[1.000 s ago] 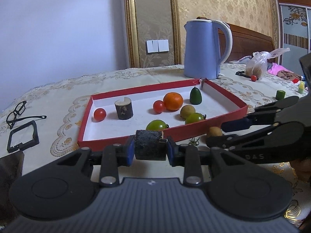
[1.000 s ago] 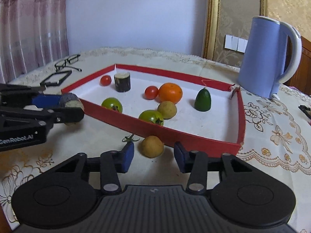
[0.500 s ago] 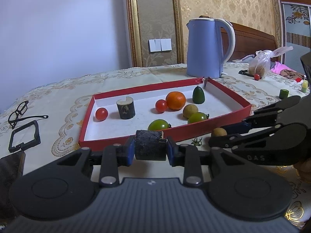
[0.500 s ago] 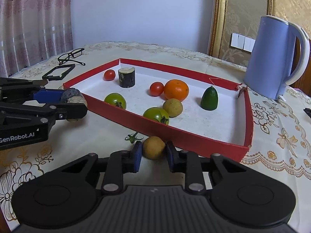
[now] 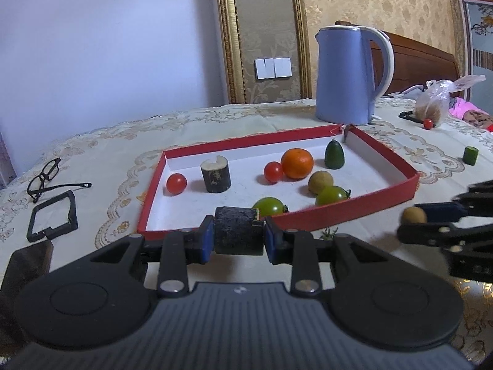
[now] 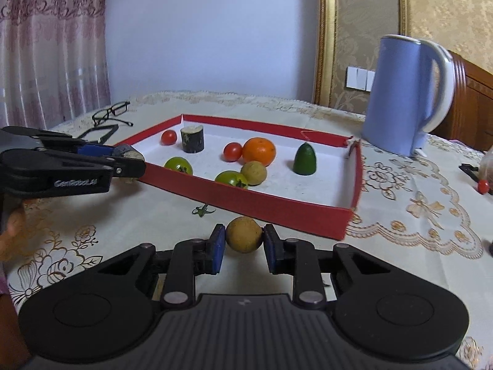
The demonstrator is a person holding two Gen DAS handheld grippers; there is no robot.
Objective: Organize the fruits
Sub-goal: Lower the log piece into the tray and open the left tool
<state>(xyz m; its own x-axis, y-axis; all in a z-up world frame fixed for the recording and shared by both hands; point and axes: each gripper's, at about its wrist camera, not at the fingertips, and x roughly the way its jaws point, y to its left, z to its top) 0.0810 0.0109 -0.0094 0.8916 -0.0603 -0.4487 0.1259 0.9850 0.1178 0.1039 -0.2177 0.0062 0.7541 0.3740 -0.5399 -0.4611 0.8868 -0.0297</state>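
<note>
A red-rimmed white tray [image 5: 311,215] [image 6: 252,199] holds an orange [image 5: 297,163], red tomatoes [image 5: 176,183], green tomatoes [image 5: 269,206], a brown round fruit [image 5: 320,182], a green cone-shaped fruit [image 5: 334,154] and a dark cut cylinder [image 5: 215,176]. My left gripper [image 5: 238,239] is shut on a dark cylinder piece [image 5: 238,234], held before the tray's near edge; it also shows in the right wrist view [image 6: 128,157]. My right gripper [image 6: 243,243] is shut on a small brown round fruit [image 6: 244,234], lifted off the cloth near the tray's near corner.
A blue kettle [image 5: 351,74] stands behind the tray. Glasses [image 5: 46,175] and a black frame [image 5: 52,215] lie at the left. A green piece [image 5: 470,155], a red tomato [image 5: 427,123] and a plastic bag [image 5: 437,104] are at the far right. A green stem [image 6: 203,209] lies on the cloth.
My right gripper closed on the brown fruit and lifted it off the cloth. My left gripper kept its hold on the dark cylinder piece and rose a little.
</note>
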